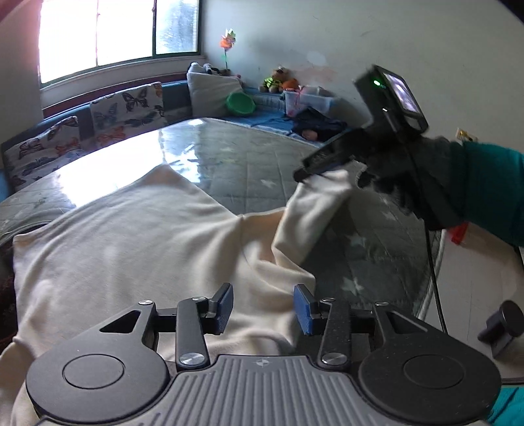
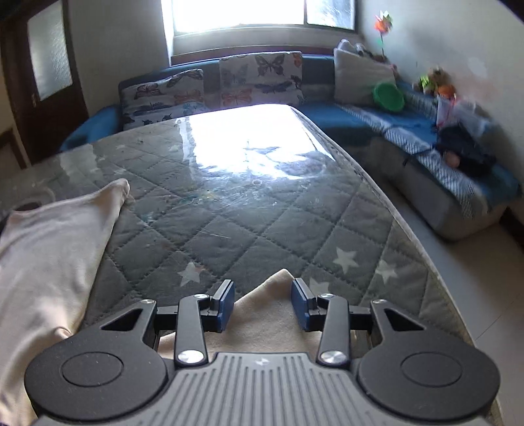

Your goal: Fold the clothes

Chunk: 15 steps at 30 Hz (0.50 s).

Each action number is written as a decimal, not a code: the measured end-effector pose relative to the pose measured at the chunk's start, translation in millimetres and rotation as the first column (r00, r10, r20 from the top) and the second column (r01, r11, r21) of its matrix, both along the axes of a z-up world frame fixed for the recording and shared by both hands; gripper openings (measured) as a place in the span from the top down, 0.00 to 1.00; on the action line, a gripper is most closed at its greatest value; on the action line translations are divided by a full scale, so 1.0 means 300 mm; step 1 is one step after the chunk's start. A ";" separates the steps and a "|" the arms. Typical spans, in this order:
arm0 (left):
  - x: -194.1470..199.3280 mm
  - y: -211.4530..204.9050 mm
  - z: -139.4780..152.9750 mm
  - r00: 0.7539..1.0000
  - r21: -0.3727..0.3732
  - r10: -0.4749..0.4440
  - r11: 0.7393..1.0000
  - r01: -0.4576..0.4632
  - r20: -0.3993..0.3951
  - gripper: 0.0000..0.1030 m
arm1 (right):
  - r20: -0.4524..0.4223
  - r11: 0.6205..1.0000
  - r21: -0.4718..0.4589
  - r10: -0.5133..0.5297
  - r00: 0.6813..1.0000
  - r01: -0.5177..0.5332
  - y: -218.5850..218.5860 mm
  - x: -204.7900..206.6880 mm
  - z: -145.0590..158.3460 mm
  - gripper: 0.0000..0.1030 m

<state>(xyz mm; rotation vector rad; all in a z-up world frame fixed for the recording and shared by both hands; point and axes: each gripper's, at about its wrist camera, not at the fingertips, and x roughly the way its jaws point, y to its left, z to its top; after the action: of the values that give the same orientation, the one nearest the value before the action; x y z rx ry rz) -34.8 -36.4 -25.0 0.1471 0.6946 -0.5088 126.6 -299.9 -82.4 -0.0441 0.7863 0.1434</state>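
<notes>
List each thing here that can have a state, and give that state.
Cream fabric garment: spread flat on the quilted grey table cover.
Its sleeve: lifted at the right hand-held gripper.
Right hand-held gripper: jaws apart, cloth between.
Left hand-held gripper: open, empty, above garment.

We see a bright window (image 2: 262, 13) glaring off a quilted, plastic-covered table (image 2: 262, 203). Behind it runs a blue corner sofa (image 2: 409, 137) with butterfly cushions (image 2: 258, 78), against pale walls (image 1: 409, 39); a dark door (image 2: 42, 82) stands left.
</notes>
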 end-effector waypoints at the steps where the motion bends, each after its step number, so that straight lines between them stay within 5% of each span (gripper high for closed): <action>1: -0.002 -0.002 -0.005 1.000 0.001 -0.003 1.000 0.003 -0.007 0.56 | 0.009 1.000 -0.027 0.010 1.000 -0.009 0.015 -0.001 -0.003 0.75; 5: -0.018 -0.005 -0.019 1.000 0.007 -0.006 1.000 0.006 -0.022 0.55 | 0.039 0.995 -0.091 0.048 0.998 -0.044 0.060 0.009 -0.004 0.95; 15: -0.025 -0.008 -0.037 0.999 0.038 -0.019 0.999 0.021 -0.032 0.54 | 0.274 0.996 0.048 0.061 0.960 -0.077 -0.017 -0.095 0.215 0.96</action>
<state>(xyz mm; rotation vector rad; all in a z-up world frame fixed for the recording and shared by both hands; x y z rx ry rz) -42.4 -38.8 -36.0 0.1825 0.7349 -0.5180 98.2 -305.2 -17.9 -0.0355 0.5051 0.2217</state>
